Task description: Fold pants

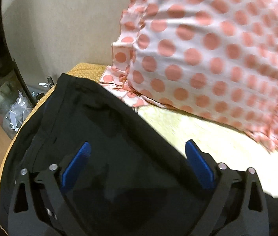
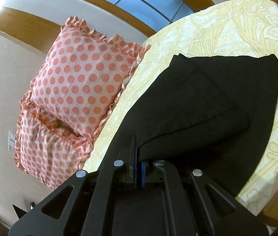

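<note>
Right gripper [image 2: 139,157] has its jaws pressed together on a fold of the black pants [image 2: 207,102], and the pinched cloth rises from the blue pads into a raised layer that drapes over the rest of the garment. From that grip the pants run forward and to the right across the bed [image 2: 227,25], their far end reaching toward the bed's far right corner in the right wrist view. No brand, label or readable writing shows on the pants, the grippers or the bedding.

Left gripper [image 1: 137,155] has its two blue fingers [image 1: 76,165] wide apart, holding nothing, hanging over the waistband end of the pants [image 1: 99,129]. Whether the fingers touch the cloth cannot be told. That end lies near the bed's left edge, where an orange patterned border of the bed cover [image 1: 84,69] shows just beyond it. The yellow patterned sheet lies bare to the right of the pants.

Two pink polka-dot pillows [image 2: 82,74] with frilled edges stand along the head of the bed against the wall [image 2: 1,68], just beside the pants in the left wrist view.
</note>
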A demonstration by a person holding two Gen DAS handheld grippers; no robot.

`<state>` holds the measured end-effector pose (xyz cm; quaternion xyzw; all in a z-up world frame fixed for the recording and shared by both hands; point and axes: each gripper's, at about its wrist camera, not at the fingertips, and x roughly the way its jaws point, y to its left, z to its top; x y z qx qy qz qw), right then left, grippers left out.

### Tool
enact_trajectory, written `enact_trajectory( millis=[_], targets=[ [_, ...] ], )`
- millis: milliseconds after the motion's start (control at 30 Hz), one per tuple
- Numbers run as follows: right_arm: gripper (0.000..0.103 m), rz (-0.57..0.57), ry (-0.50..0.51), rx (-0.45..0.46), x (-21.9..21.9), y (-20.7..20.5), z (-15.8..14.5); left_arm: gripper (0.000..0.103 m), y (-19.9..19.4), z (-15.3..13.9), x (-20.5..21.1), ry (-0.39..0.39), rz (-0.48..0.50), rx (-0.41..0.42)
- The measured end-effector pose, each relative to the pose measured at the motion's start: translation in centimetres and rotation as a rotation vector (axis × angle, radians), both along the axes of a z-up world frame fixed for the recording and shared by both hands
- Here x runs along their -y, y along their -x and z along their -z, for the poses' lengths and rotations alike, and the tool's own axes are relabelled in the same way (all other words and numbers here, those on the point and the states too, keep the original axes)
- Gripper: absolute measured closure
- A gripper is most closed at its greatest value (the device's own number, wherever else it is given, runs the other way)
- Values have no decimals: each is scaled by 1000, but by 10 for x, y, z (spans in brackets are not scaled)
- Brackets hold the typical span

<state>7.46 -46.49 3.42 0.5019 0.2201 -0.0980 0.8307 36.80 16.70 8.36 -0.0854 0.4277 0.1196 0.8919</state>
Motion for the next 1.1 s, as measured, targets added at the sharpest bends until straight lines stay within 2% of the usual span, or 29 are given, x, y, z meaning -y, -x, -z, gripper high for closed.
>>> enact_trajectory(
  millis=[100, 133, 167, 200, 233, 267, 333, 400, 500, 633, 733, 833, 900, 1000, 1033, 1100],
  targets=[
    [100, -9, 3, -15, 2, -2, 3, 10, -38, 14, -10, -25, -53, -76],
    [100, -11, 2, -17, 3, -2, 3, 18, -49, 21, -18, -22, -93, -111],
    [100, -15, 4, -18, 3, -2, 3, 32, -54, 25, -25, -9, -121, -129],
    [100, -18, 9, -19, 4, -3, 3, 40, -57, 30, -32, 18, -147, -144],
    [100, -24, 21, -20, 3, -4, 2, 61, -58, 35, -44, 92, -168, -155],
    [100, -29, 29, -19, 3, -4, 2, 78, -55, 38, -52, 157, -176, -149],
    [100, -38, 42, -13, 4, -6, 0, 90, -41, 38, -68, 259, -200, -125],
    [100, -45, 56, -11, 5, -8, -1, 92, -17, 26, -74, 266, -199, -93],
    [100, -46, 87, -4, 10, -11, -7, 93, 24, 1, -68, 189, -151, -46],
    [100, -47, 128, 15, 19, -9, -24, 93, 120, -42, -56, 97, -78, 48],
    [100, -53, 163, 23, 22, -2, -35, 93, 199, -55, -53, 47, -73, 102],
    [100, -55, 200, -11, 24, 8, -36, 93, 258, -39, -56, 39, -104, 111],
    [100, -61, 206, -62, 25, 14, -27, 93, 296, -9, -55, 54, -140, 79],
    [100, -65, 184, -126, 28, 19, -11, 93, 317, 32, -55, 100, -175, 25],
    [100, -70, 168, -146, 29, 21, -5, 93, 325, 45, -57, 106, -191, 35],
    [100, -79, 166, -160, 30, 25, -1, 93, 334, 47, -57, 105, -203, 74]
  ],
)
